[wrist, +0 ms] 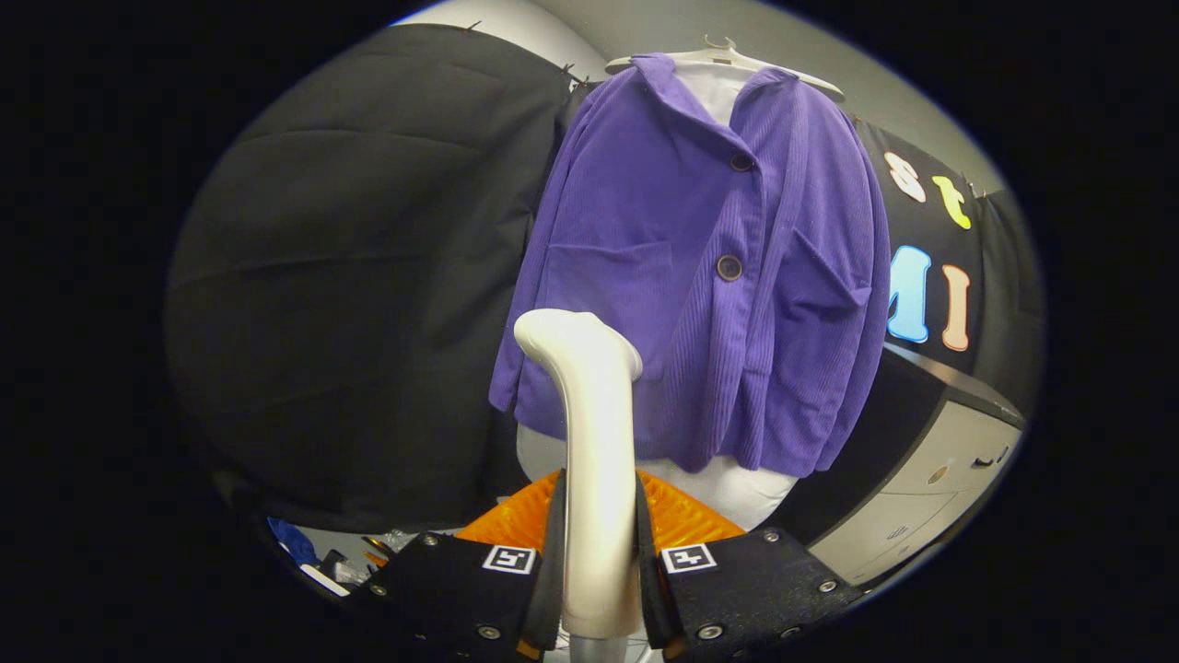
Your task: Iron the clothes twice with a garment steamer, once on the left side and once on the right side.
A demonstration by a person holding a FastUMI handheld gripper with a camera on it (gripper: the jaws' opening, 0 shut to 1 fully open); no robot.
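Tool: the tool [599, 562] has both fingers [553, 552] pressed against the handle of the garment steamer [594, 433], one on each side — pinching it between them.

Garment steamer: a pale, smooth wand standing upright between the fingers; its top bends over to the left into a rounded head, which sits in front of the lower left part of the jacket. Whether the head touches the cloth cannot be told.

Jacket: a purple corduroy jacket [700, 267] hangs on a white hanger [728, 57] just beyond the steamer, front facing the tool. It has a collar, two dark buttons [729, 267] down the middle and a patch pocket on each side. The left sleeve hangs down beside the steamer's head.

Under the jacket: a white form [737, 488] shows at the open collar and below the hem.

Orange thing: a ribbed orange surface [682, 520] lies just ahead of the fingers, on both sides of the steamer's handle — what it is cannot be told.

Surroundings: black cloth [359, 276] hangs to the left of the jacket and behind it; a pale cabinet [930, 488] with a dark top stands to the right, lower down. Small mixed items [313, 552] lie low at the left, too small to tell.
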